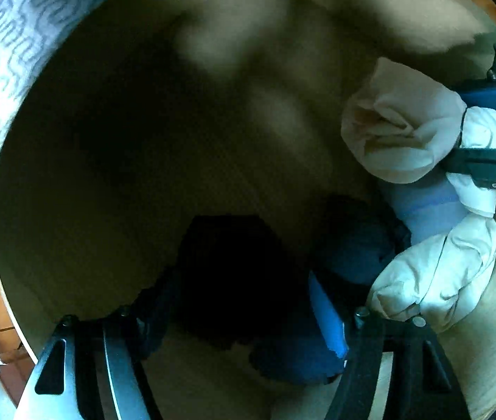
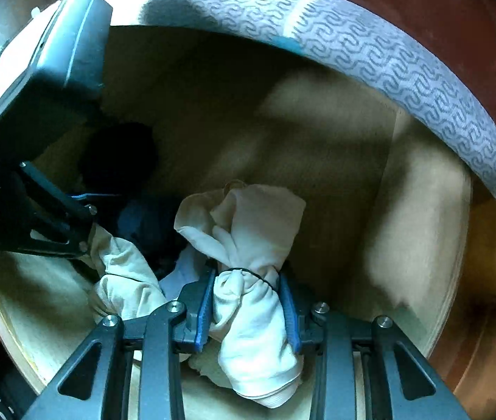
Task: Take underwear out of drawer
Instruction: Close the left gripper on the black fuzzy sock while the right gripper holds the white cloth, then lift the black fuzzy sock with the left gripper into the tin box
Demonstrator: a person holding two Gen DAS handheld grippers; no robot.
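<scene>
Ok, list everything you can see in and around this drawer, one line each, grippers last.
drawer: one, pale wood, open, holding the clothes.
white tied bundle: one, off-white cloth cinched with a thin dark band, between the right gripper's pads.
second white bundle: one, off-white, lying left of the tied one in the right wrist view.
dark blue garment: one, navy, beside the white bundles.
black garment: one, black, in shadow between the left gripper's fingers.
light blue cloth: one, pale blue, tucked among the white bundles.
patterned fabric: one, grey-white wavy print, along the drawer's edge.
left gripper: black with blue pads, open over the dark garments.
right gripper: black with blue pads, shut on the white tied bundle.
</scene>
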